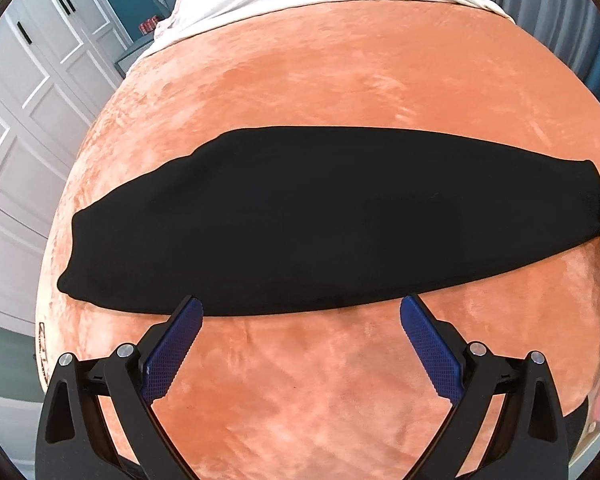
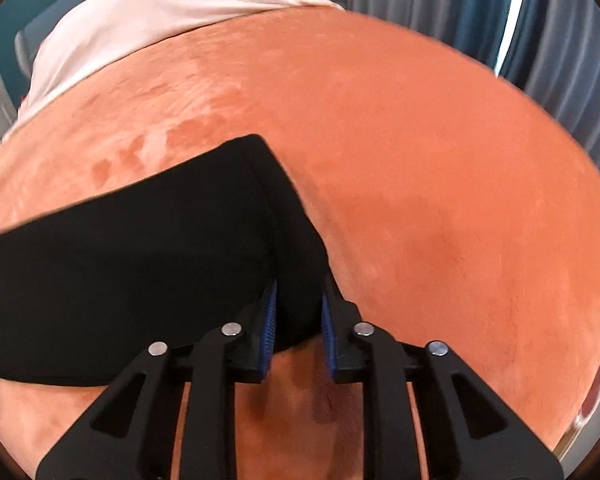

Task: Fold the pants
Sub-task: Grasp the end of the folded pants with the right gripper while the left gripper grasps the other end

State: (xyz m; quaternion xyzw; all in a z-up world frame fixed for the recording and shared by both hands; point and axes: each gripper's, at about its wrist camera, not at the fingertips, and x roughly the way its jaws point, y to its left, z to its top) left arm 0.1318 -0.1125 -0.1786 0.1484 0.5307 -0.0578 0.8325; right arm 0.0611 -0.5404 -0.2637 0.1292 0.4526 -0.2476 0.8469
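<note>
The pants (image 1: pixel 320 220) lie flat on the orange bed (image 1: pixel 320 400), a long black band running crosswise. The right tool (image 2: pixel 299 320) is at their right end, pads nearly together with the near corner between them. The left tool (image 1: pixel 301 322) hangs wide open and empty just short of their near edge.
</note>
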